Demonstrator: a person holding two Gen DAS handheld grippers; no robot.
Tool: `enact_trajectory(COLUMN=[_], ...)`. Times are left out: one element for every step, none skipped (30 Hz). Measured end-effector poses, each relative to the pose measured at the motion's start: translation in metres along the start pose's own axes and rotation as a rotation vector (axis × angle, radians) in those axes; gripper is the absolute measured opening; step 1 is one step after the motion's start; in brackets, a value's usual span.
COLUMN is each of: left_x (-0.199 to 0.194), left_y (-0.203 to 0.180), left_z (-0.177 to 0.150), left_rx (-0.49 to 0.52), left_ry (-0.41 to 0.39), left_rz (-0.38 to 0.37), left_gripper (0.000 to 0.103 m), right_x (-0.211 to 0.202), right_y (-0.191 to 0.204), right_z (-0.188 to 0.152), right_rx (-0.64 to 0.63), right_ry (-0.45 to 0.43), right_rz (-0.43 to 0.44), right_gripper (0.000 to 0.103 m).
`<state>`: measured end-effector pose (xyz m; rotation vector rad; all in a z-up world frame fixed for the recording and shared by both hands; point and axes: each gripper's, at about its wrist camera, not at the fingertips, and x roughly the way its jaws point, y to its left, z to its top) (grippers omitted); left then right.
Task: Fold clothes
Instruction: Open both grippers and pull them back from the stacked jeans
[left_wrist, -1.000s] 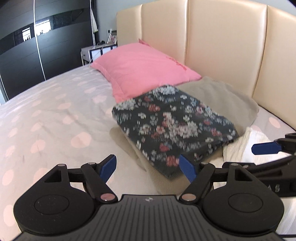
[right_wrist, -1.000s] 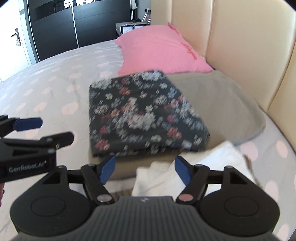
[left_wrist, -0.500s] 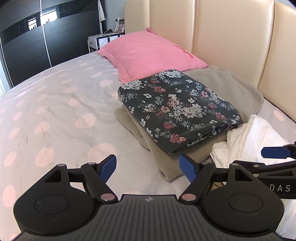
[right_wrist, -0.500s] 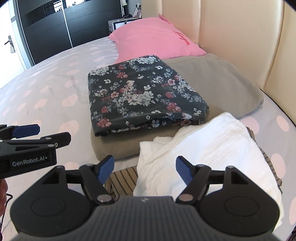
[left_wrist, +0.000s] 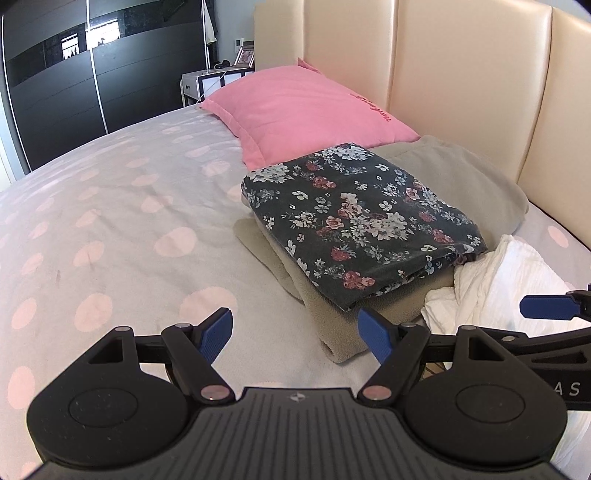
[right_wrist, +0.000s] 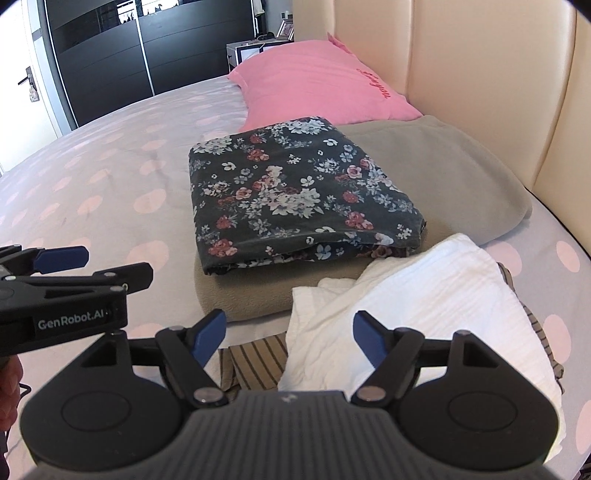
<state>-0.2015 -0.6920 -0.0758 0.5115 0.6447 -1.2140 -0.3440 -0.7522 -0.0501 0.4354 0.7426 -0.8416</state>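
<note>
Left wrist view. The left gripper (left_wrist: 295, 334), jaws spread wide with nothing between them, hangs over a polka-dot bedsheet (left_wrist: 122, 221). Ahead, a folded floral garment (left_wrist: 358, 221) lies on a folded beige blanket (left_wrist: 328, 317). A crumpled white garment (left_wrist: 491, 280) lies just beside the stack. A pink pillow (left_wrist: 306, 110) rests against the cream headboard (left_wrist: 461, 74).

Left gripper (left_wrist: 295, 334): fingers (left_wrist: 218, 332) spread wide, nothing between, tilted downward over the bed.
Right gripper (right_wrist: 286, 336): fingers (right_wrist: 367, 336) spread wide, nothing gripped, tilted downward.
Relative pose: side by side, close, not touching.
</note>
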Motion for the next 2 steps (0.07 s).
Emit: enact_trajectory(left_x=[-0.0005, -0.0010], left_y=[0.0000, 0.0004], left_z=[0.0000, 0.0001], left_rx=[0.000, -0.003], left_ry=[-0.001, -0.003], left_rz=[0.000, 0.001], left_gripper=[0.074, 0.074], right_x=[0.0000, 0.0001], right_y=[0.0001, 0.0006], right_z=[0.0001, 0.0000], right_rx=[0.000, -0.001], right_ry=[0.000, 0.000], right_rz=[-0.001, 0.000], right_gripper=[0.078, 0.079])
